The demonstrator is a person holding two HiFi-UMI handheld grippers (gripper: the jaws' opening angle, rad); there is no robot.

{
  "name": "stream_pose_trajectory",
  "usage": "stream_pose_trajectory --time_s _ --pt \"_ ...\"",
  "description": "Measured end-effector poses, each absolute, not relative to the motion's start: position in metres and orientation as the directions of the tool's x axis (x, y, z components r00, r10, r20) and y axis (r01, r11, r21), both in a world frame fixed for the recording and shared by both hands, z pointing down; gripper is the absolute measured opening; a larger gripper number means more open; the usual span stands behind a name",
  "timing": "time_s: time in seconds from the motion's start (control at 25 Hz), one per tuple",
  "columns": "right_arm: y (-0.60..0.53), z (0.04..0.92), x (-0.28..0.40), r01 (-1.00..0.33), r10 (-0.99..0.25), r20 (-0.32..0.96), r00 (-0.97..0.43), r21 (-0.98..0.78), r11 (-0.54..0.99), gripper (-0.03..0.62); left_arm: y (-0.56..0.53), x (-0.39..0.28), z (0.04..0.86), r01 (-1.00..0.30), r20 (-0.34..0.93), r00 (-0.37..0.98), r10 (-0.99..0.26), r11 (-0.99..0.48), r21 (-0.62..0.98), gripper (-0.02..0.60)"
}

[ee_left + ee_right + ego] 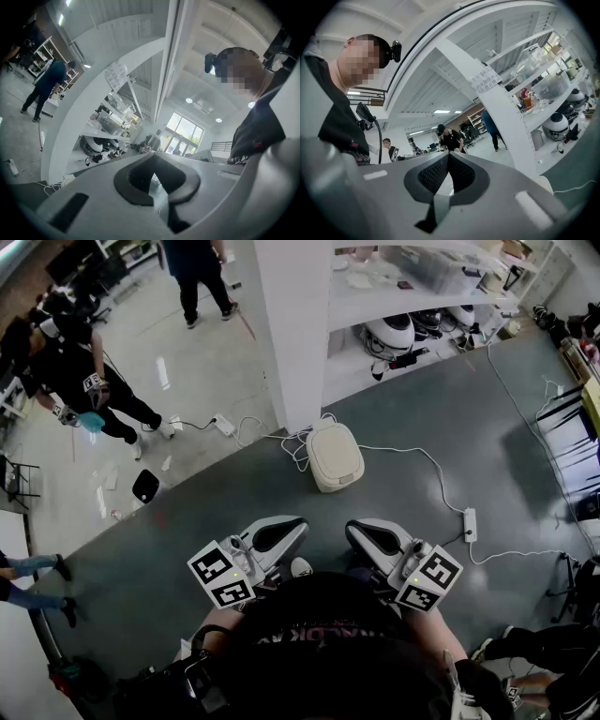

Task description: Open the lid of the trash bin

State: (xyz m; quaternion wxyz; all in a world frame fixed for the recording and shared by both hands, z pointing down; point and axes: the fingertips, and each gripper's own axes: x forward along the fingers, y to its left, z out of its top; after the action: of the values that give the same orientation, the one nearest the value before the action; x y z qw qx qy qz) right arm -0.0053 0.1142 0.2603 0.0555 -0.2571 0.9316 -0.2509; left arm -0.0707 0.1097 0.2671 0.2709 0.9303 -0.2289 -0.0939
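Two grippers, my left (292, 526) and right (358, 529), are closed on nothing and held level near my body. The trash bin (337, 484) stands ahead, well apart, its lid (333, 448) down. Judged stage: approach. Next I must reach the lid's edge.

You have nothing here that reads clearly. The paper sheet (483, 79) taped to the white pillar (506, 122) carries a few lines of writing, too small to make out in either gripper view. The print across your dark shirt (319, 636) is blurred and illegible.
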Motion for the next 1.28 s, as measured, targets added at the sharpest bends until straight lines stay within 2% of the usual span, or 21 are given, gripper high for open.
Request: stream_pose_trajectory --time_s 0.68,1.28 --pt "0.1235 0.2563 -0.0019 -0.441 -0.509 -0.014 -0.861 -0.479 0.759 0.008 0.1143 -0.0647 0.2681 -0.359 -0.051 0.889 -0.455 -0.761 0.540 0.002" --pt "0.1206 0.2606 -0.0043 -0.448 -0.507 0.005 -0.862 -0.477 0.756 0.008 0.1139 -0.0679 0.2713 -0.360 -0.055 0.887 -0.459 -0.760 0.541 0.002"
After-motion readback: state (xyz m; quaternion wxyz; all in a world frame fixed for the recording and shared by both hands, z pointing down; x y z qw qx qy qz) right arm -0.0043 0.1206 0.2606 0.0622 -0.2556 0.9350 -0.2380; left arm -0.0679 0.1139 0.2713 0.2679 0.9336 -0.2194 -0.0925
